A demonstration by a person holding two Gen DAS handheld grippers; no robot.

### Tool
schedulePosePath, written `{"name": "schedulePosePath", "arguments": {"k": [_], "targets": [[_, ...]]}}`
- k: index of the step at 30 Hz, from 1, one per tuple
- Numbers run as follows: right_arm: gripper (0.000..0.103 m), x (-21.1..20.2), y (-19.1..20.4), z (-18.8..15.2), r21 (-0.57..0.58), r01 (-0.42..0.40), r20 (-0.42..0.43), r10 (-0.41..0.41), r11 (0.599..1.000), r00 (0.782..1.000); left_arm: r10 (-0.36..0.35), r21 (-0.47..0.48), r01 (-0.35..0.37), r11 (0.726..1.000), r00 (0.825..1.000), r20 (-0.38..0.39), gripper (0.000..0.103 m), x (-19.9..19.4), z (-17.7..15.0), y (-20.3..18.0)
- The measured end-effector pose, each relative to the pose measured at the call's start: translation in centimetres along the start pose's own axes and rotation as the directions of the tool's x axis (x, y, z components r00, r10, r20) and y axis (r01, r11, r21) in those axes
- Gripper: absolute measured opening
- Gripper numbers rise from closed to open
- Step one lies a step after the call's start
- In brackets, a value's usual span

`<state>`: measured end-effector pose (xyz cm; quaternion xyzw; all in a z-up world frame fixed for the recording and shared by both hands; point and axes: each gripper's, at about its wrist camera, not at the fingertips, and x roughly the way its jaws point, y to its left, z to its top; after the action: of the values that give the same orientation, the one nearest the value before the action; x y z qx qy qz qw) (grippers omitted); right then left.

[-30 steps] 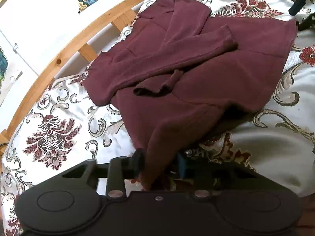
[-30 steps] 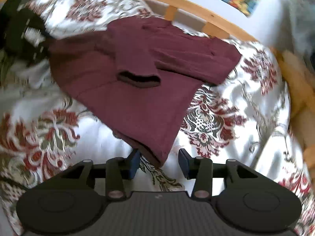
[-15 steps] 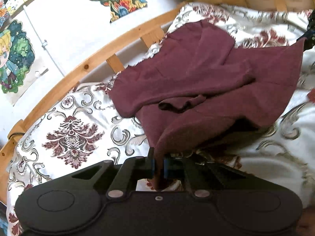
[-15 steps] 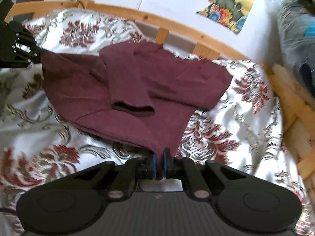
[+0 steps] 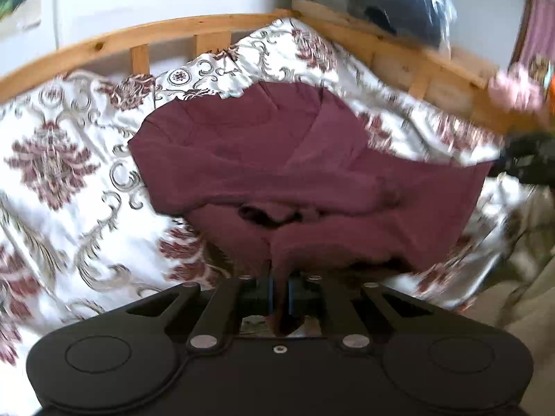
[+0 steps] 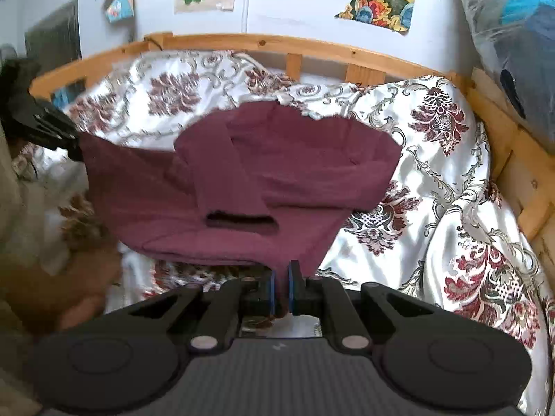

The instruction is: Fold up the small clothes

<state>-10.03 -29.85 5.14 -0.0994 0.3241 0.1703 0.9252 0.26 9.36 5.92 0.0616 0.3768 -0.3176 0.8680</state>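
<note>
A maroon long-sleeved top (image 5: 305,173) lies on the patterned bedspread with both sleeves folded across its front; it also shows in the right wrist view (image 6: 263,170). My left gripper (image 5: 280,291) is shut on one bottom hem corner and holds it above the bed. My right gripper (image 6: 281,287) is shut on the other bottom corner, also raised. Each gripper shows in the other's view, the right one at the right edge (image 5: 527,163) and the left one at the left edge (image 6: 45,128). The hem hangs stretched between them.
A white bedspread (image 6: 433,187) with dark red floral print covers the bed. A wooden bed rail (image 6: 277,43) curves round the far side and right. A blue bundle in plastic (image 6: 513,45) sits beyond the right rail. Posters hang on the wall.
Both grippers closed on the bottom hem corners and lifted them. The hem now hangs off the bed and is carried toward the collar end.
</note>
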Motion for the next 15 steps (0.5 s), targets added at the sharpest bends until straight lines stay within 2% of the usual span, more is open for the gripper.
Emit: {"name": "schedulePosePath", "arguments": {"k": [5,9,15], "targets": [[0.009,0.0,-1.2,1.8,0.029,0.029,0.066,-0.031,0.999,0.997,0.011,-0.043,-0.008,0.999,0.998,0.063,0.008,0.0,2.1,0.3],[0.009,1.9,-3.5,4.7,0.040,0.078,0.125,-0.082,0.996,0.989,0.033,-0.098,-0.021,0.995,0.993,0.116,0.008,0.4,6.4,1.4],[0.009,7.8,-8.3,10.5,0.053,0.143,0.144,-0.149,0.988,0.978,0.146,-0.078,-0.140,0.987,0.986,0.086,0.008,4.5,14.5,3.5]]}}
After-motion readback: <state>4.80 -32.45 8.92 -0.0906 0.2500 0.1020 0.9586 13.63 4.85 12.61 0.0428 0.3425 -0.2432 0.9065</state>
